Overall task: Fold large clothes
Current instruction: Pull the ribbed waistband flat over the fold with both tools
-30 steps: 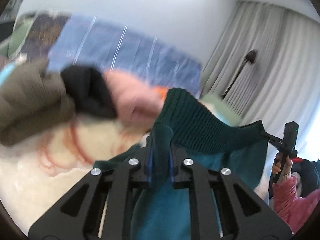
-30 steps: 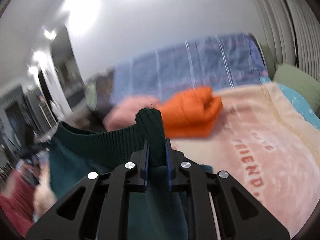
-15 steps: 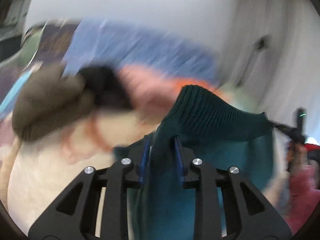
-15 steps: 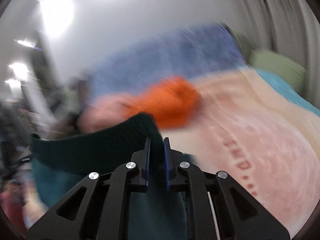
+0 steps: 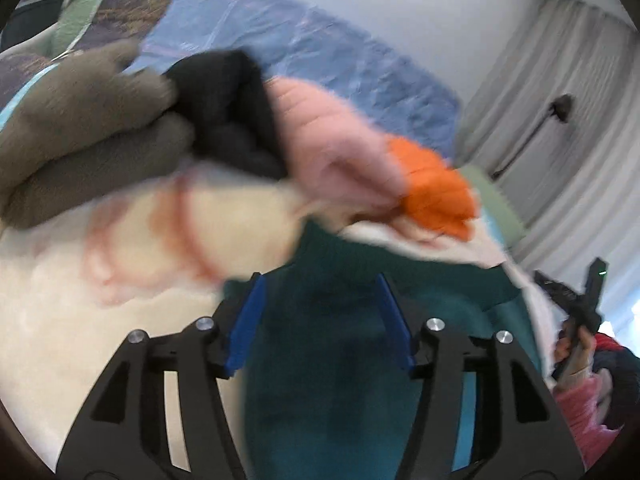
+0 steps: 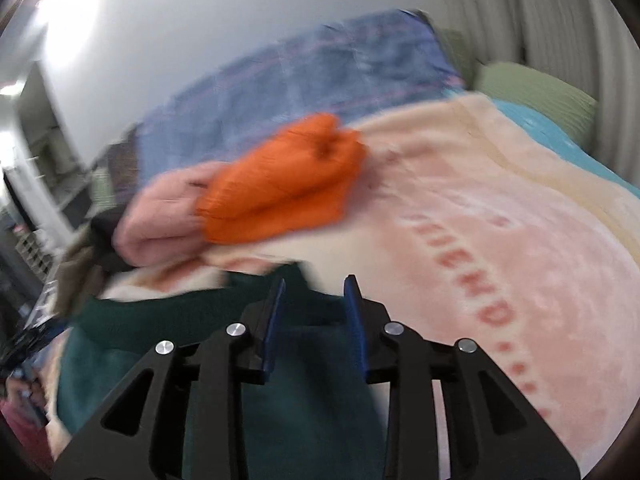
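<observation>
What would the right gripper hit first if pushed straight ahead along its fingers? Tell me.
The right gripper, its jaws opening, would first meet the dark green sweater lying between and just under them. Past its edge lies the pink blanket, then probably the orange folded garment, though blur leaves depth unclear.

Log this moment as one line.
step: release | left claw: opening, off green sweater | right claw: opening, off sweater | sweater: on blanket

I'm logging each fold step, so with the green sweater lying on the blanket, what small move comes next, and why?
Probably draw both grippers back clear. The left gripper and right gripper are opening, blue pads off the green sweater, which lies on the blanket.
</observation>
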The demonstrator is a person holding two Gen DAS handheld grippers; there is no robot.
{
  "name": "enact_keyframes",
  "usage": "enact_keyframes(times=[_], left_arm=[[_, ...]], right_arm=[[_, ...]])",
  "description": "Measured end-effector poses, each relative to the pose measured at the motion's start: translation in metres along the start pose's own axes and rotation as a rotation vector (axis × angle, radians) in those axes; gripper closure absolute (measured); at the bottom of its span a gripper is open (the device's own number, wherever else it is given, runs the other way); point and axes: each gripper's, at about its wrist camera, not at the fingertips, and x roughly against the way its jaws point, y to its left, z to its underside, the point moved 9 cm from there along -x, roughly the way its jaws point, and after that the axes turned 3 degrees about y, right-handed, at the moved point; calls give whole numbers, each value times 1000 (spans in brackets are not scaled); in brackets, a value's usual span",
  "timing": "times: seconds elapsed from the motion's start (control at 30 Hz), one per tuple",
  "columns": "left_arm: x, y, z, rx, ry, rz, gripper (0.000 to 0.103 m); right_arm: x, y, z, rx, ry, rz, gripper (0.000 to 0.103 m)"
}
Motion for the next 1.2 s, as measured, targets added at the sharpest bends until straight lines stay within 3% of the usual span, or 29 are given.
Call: enact_keyframes(times=[0.07, 0.17, 0.2, 0.27, 0.5, 0.63, 0.67, 0.77, 0.87, 0.93, 1.0, 1.07, 1.2], left_arm=[[-5, -27, -2, -53, -4, 35, 42], [-44, -45, 19, -179, 86, -80, 29], [-61, -38, 33, -201, 138, -128, 26], [-74, -30, 53, -238, 105, -143, 26], [-65, -27, 56, -236, 83, -160, 25], [-54, -36, 45, -262, 74, -234, 24], [-48, -42, 41, -269, 66, -254, 23], [-33, -67, 28, -294, 8, -216, 18], [-37, -82, 21, -346, -9, -257, 12], [-53, -75, 28, -346, 38, -292, 9], [-78, -54, 47, -311, 119, -313, 2], [-79, -48, 51, -283, 67, -275, 2], [-79, -50, 54, -308, 62, -304, 2]], right_arm=[[-12, 22, 2, 56, 22, -9, 67], [-52, 16, 21, 107, 103, 149, 51], [-71, 7, 30, 122, 117, 188, 51], [-90, 0, 39, 122, 134, 195, 52], [-87, 6, 35, 163, 128, 226, 51], [-71, 13, 27, 173, 106, 276, 49], [-64, 19, 23, 163, 89, 272, 44], [-39, 57, 14, 161, 22, 152, 37], [-35, 85, 13, 243, -10, 148, 25], [-60, 83, 30, 263, 47, 178, 18], [-93, 66, 56, 200, 144, 162, 13], [-94, 61, 57, 159, 133, 124, 13], [-90, 65, 57, 187, 118, 152, 13]])
